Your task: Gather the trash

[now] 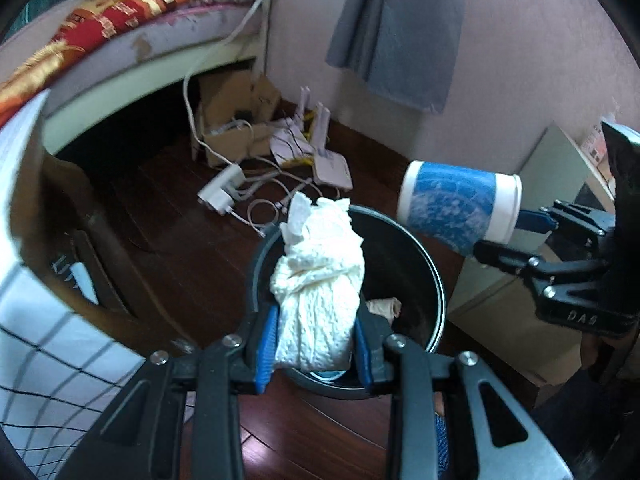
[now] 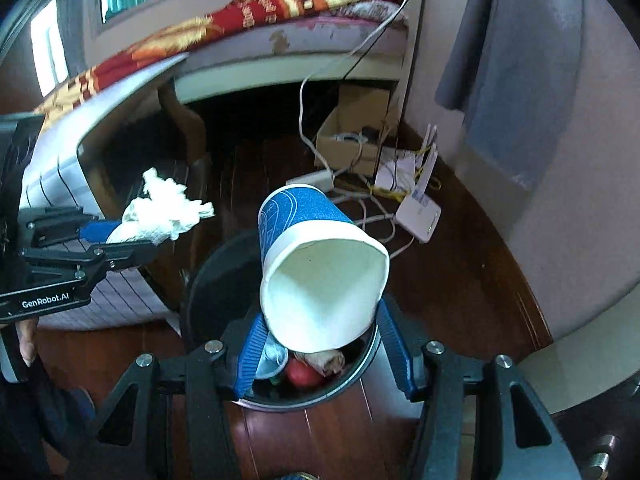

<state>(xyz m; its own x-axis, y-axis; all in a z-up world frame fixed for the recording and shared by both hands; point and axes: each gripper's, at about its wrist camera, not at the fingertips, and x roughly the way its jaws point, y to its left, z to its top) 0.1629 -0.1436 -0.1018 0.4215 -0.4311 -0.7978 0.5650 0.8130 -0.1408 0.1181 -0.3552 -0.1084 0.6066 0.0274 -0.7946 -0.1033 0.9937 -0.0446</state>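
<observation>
Left gripper [image 1: 316, 344]: jaws pinch the crumpled paper towel [image 1: 320, 280] at its base, lower centre of the left wrist view.
Right gripper [image 2: 324, 348]: jaws clamp the blue-and-white paper cup [image 2: 316, 264] by its squashed rim, cup lying sideways.
Trash bin [image 1: 420, 256]: black, round, on the wood floor [image 1: 168, 208], directly below both held items; scraps lie inside.
Beyond: bed [image 1: 120, 12] upper left; router [image 2: 418, 216] and cables right of centre.

The left gripper [image 2: 132, 236] carries white lettering "GenRobot.AI" on its black body. The right gripper [image 1: 496, 240] shows embossed "DAS", read upside down.
</observation>
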